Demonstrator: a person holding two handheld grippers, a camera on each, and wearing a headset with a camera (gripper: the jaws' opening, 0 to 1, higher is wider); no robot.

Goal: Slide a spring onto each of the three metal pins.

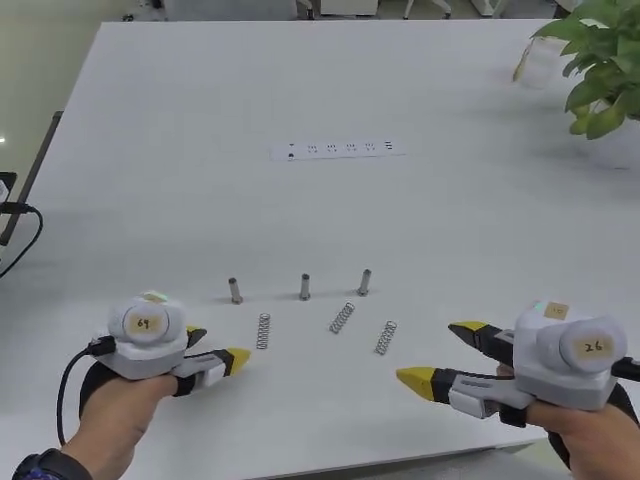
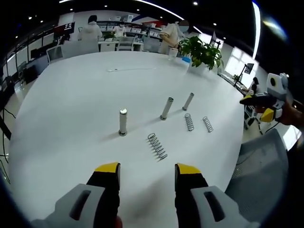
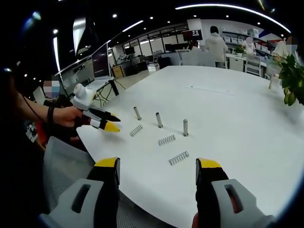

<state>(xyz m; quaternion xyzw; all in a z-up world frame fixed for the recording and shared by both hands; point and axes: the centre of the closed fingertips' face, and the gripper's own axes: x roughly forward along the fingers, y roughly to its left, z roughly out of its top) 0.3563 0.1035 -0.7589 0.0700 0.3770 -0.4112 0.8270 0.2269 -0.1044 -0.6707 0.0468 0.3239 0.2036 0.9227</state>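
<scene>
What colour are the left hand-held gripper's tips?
Yellow tips on the left hand-held gripper; best in the left gripper view.

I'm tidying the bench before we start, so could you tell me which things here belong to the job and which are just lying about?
For the job: left pin, middle pin, right pin, left spring, middle spring, right spring, left tool, right tool.

Just lying about: power strip, potted plant.

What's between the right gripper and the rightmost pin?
One loose spring, lying flat on the table, sits between the right gripper and that pin; clearest in the right gripper view.
</scene>
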